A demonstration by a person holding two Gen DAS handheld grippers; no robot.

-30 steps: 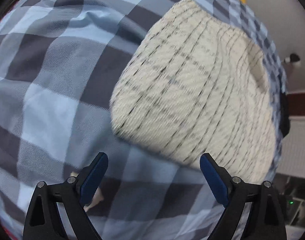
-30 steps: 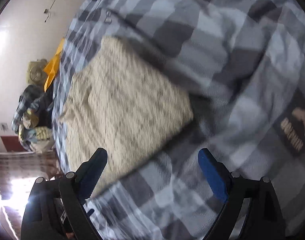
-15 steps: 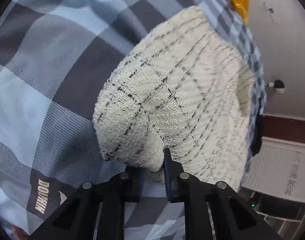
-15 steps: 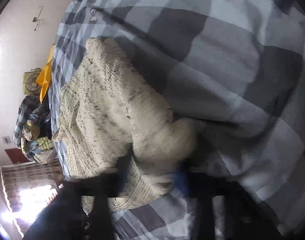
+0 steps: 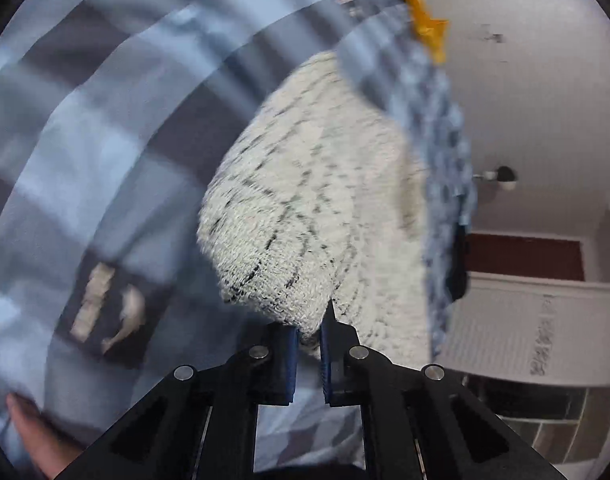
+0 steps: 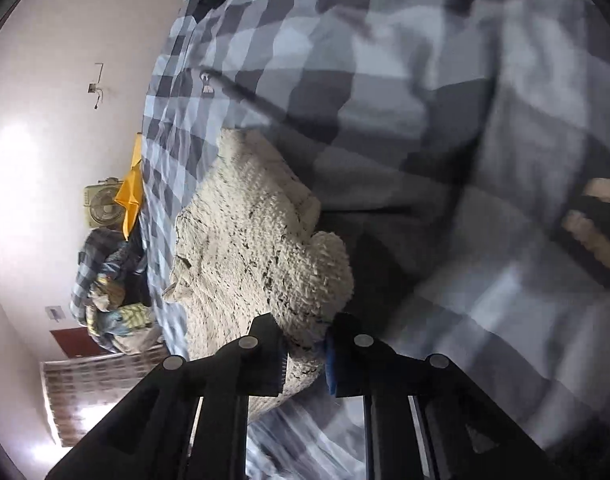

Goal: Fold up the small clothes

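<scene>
On the blue and grey checked bed cover (image 5: 105, 128) lies the cream knitted garment with thin dark lines (image 5: 313, 208), and its near edge is now raised off the cover at two corners. One second ago both tongs stood wide apart above the flat garment; half a second ago they closed on it, and now they have lifted it, so the corner in each view bulges up into a rounded fold. The left gripper (image 5: 307, 346) is clenched on one corner of the knit, with the cloth pinched between its blue pads (image 5: 291, 354). The right gripper (image 6: 305, 350) is clenched on the other near corner, where a thick wad of knit sits between the jaws. The far part of the garment rests flat on the cover, near the yellow cloth (image 6: 131, 196) at the edge of the bed. I judge that the grasp is secure and the fold has begun: the next move is probably to carry both corners over toward the far edge. Both views are blurred, which suggests the grippers are in motion.
</scene>
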